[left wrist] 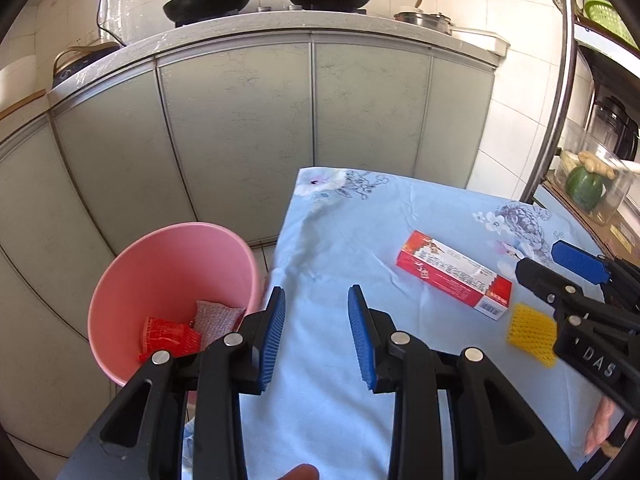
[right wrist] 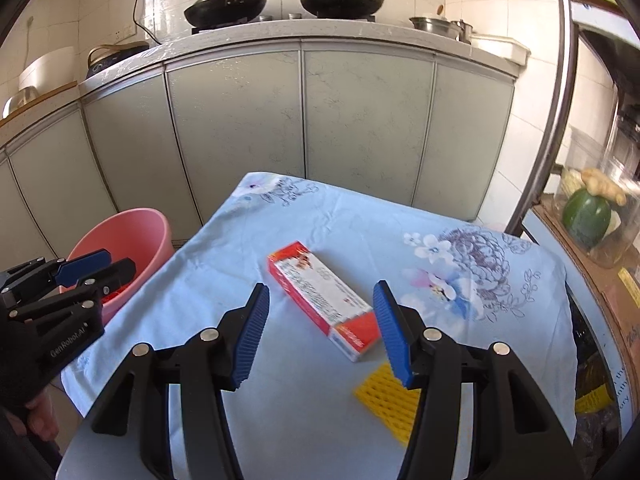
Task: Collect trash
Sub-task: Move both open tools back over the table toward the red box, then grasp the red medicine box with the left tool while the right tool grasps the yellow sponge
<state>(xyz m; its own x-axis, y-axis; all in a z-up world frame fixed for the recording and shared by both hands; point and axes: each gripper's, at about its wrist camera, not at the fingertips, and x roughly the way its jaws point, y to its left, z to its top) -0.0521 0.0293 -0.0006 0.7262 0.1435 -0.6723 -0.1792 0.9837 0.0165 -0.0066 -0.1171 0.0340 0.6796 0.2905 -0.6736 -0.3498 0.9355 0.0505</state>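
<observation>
Hovering with jaws apart and empty, the right tool point(right wrist: 320, 330) is nearest the red box point(right wrist: 326, 300); its long axis runs diagonally away on the tabletop point(right wrist: 460, 216); the left tool point(left wrist: 316, 332), also empty, is beside the pink bin point(left wrist: 168, 256).

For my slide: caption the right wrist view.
Open right hand-held gripper above red box and yellow foam net.

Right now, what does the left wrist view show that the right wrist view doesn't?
Left wrist only: inside the pink bin, a red wrapper and a grey scouring pad. Right wrist only: the left gripper over that bin, and the whole flower print on the cloth. Both: the red box and yellow foam net on the table, both woks, both grippers open and empty.
</observation>
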